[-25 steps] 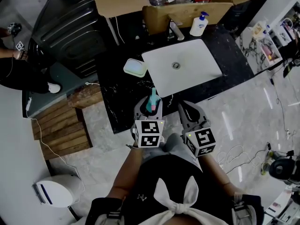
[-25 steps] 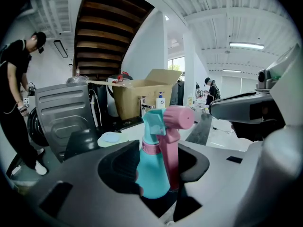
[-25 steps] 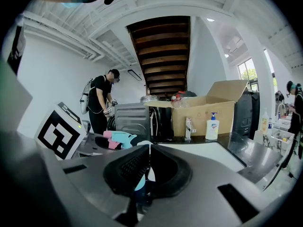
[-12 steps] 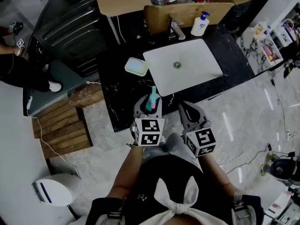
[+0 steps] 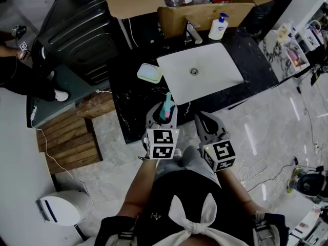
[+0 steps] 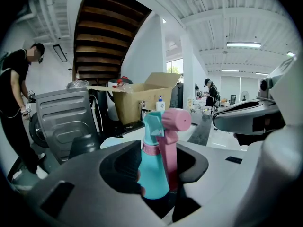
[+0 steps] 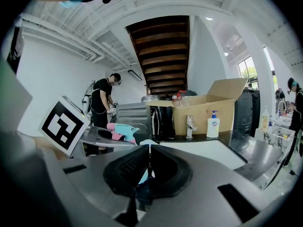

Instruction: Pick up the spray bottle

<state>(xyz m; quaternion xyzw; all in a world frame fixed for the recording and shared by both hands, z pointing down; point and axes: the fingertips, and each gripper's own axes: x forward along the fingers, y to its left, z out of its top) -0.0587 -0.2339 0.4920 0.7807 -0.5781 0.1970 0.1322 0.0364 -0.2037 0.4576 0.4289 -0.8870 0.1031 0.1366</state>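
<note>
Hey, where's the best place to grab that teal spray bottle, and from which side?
Grip the teal body under the pink collar, coming level from the side: the spray bottle stands upright, and its wider trigger head should stop slipping. The left tool, whose jaws have just been closing, grips it there.

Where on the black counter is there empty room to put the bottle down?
Bare counter lies left of the sink, in front of the soap dish, and again right of the sink. Behind the sink it is crowded: faucet, pump bottle and box.
</note>
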